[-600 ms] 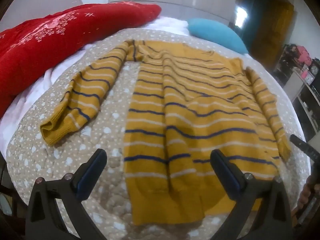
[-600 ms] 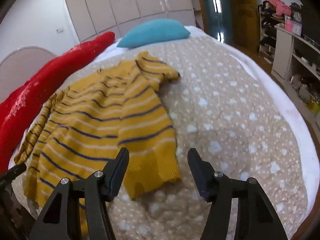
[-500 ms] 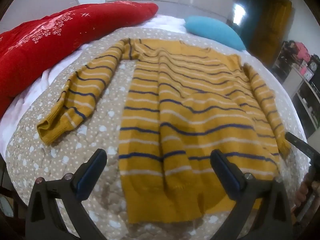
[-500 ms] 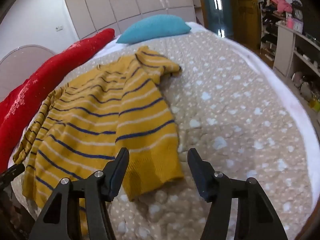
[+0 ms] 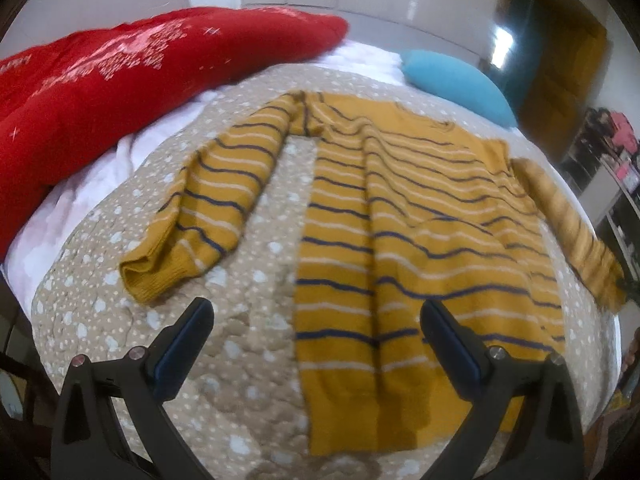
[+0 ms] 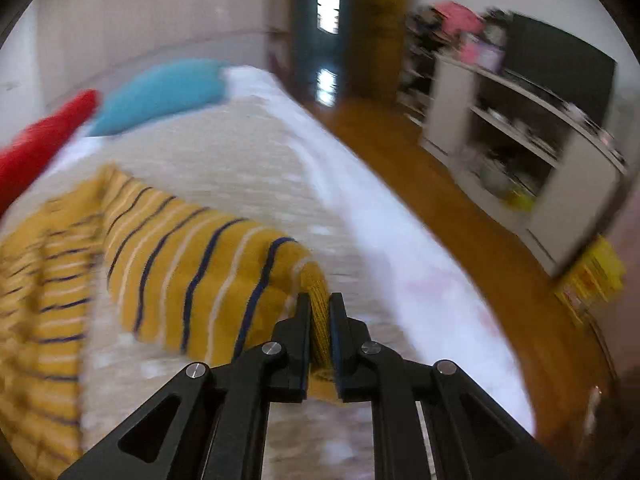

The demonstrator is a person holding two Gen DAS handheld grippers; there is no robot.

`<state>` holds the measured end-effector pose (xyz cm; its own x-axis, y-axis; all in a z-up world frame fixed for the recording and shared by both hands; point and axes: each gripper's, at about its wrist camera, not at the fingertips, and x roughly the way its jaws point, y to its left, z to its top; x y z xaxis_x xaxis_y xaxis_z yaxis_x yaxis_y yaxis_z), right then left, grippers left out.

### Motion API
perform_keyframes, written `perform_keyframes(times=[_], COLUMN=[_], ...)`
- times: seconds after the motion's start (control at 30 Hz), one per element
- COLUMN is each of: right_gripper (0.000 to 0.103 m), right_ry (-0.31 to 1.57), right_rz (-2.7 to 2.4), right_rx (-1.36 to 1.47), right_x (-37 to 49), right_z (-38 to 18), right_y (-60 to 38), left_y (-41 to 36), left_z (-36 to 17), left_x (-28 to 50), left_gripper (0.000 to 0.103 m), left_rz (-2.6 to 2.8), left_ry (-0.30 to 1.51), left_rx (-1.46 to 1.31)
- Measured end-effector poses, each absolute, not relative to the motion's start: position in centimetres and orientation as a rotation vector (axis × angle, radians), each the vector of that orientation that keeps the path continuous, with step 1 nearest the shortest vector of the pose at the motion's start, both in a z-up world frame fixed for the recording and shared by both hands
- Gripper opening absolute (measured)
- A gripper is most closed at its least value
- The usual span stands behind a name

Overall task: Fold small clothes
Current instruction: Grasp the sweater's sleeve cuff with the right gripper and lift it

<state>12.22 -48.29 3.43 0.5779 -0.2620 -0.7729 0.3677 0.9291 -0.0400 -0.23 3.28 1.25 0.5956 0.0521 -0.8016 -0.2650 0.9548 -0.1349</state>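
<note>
A mustard-yellow sweater (image 5: 404, 240) with navy and white stripes lies flat on the bed, hem toward me, left sleeve (image 5: 208, 204) spread out. My left gripper (image 5: 316, 328) is open and empty above the hem's left part. In the right wrist view my right gripper (image 6: 320, 312) is shut on the cuff of the right sleeve (image 6: 192, 260), which is lifted and stretched out from the body. That sleeve also shows in the left wrist view (image 5: 576, 232), at the right.
The sweater rests on a beige dotted quilt (image 5: 248, 360). A red blanket (image 5: 100, 84) lies at the left, a blue pillow (image 5: 456, 84) at the head. The bed's right edge (image 6: 392, 240) drops to a wooden floor; white shelves (image 6: 512, 152) stand beyond.
My right gripper went from open above the quilt to shut on the right sleeve cuff and swung toward the bed's right edge. My left gripper shifted slightly left over the hem.
</note>
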Motion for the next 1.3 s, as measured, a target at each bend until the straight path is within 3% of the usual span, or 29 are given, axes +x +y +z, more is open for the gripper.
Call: perform_keyframes(times=[0.1, 0.2, 0.4, 0.53, 0.57, 0.6, 0.63, 0.67, 0.7, 0.73, 0.8, 0.97, 1.13, 1.3], right_gripper=[0.014, 0.029, 0.033, 0.051, 0.052, 0.052, 0.049, 0.043, 0.022, 0.013, 0.011, 0.009, 0.003, 0.004], right_ry=[0.866, 0.874, 0.99, 1.034, 1.034, 1.024, 1.017, 1.013, 1.015, 1.021, 1.02, 1.003, 1.048, 1.036], right_rz=[-0.33, -0.12, 0.397, 0.463, 0.459, 0.446, 0.443, 0.441, 0.433, 0.427, 0.442, 0.437, 0.399, 0.335], right_rx=[0.169, 0.185, 0.261, 0.214, 0.214, 0.211, 0.21, 0.215, 0.221, 0.221, 0.254, 0.282, 0.262, 0.264], right_x=[10.8, 8.7, 4.4, 2.7, 2.3, 2.2, 2.3, 2.3, 2.4, 2.5, 3.0, 1.7, 0.3, -0.3], right_z=[4.1, 4.5, 1.9, -0.2, -0.5, -0.6, -0.7, -0.6, -0.6, -0.5, -0.2, 1.8, 0.8, 0.7], right_y=[-48.1, -43.4, -33.4, -29.6, -29.0, -28.4, -27.9, -27.6, -27.4, -27.4, -27.8, -30.4, -32.3, -34.1], left_y=[4.2, 5.0, 4.7, 4.2, 3.7, 3.2, 2.9, 2.3, 2.0, 2.0, 2.8, 5.6, 6.8, 7.7], left_z=[0.7, -0.2, -2.1, -2.2, -2.3, -2.4, -2.3, -2.5, -2.5, -2.4, -1.6, 1.3, 0.0, 0.4], left_x=[0.1, 0.4, 0.1, -0.1, -0.2, -0.1, -0.1, 0.0, 0.1, 0.1, -0.2, -2.0, -3.3, -3.8], left_gripper=[0.103, 0.103, 0.103, 0.101, 0.089, 0.063, 0.048, 0.021, 0.009, 0.009, 0.008, 0.008, 0.008, 0.022], left_rz=[0.196, 0.191, 0.186, 0.162, 0.132, 0.092, 0.068, 0.074, 0.085, 0.081, 0.096, 0.158, 0.185, 0.157], left_ry=[0.972, 0.999, 1.032, 1.039, 1.043, 1.048, 1.069, 1.088, 1.098, 1.098, 1.089, 1.048, 1.073, 1.042], left_rx=[-0.263, -0.276, -0.25, -0.232, -0.237, -0.246, -0.246, -0.218, -0.197, -0.197, -0.231, -0.246, -0.281, -0.281])
